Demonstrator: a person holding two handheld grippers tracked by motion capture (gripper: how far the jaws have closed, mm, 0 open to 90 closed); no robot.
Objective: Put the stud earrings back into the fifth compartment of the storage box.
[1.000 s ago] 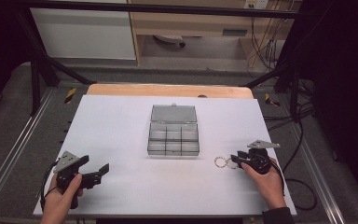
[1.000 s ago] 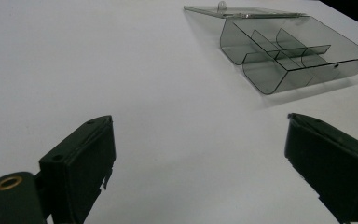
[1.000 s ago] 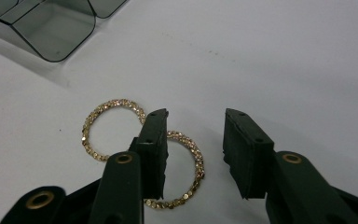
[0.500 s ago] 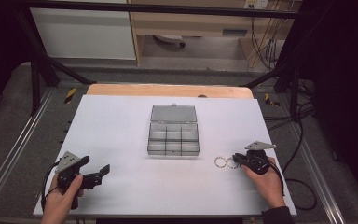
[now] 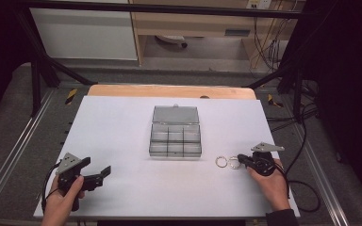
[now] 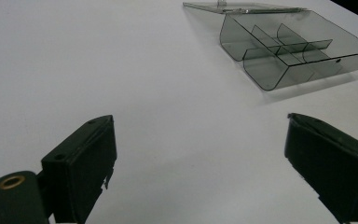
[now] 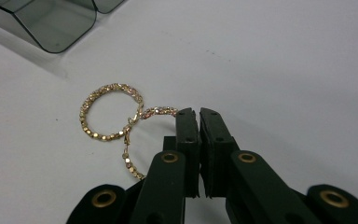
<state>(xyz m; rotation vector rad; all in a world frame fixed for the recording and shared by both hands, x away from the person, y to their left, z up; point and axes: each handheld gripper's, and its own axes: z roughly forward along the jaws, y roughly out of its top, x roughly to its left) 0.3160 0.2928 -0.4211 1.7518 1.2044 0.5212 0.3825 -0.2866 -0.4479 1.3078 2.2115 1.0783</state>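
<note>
Now the right gripper (image 7: 199, 112) has just closed its jaws, pinching the nearer gold hoop earring (image 7: 142, 133) at the rim. That hoop touches a second gold hoop earring (image 7: 109, 112), and both lie on the white table (image 5: 122, 122) just right of the clear compartment box (image 5: 175, 136). Well left of the box, the left gripper (image 5: 104, 170) rests with jaws wide apart, holding nothing.

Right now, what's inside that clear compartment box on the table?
The open box has six compartments; those that the left gripper view looks into hold nothing. The far ones are partly hidden behind its dividers. Both gold hoop earrings lie outside on the table, one pinched in the right tongs.
</note>
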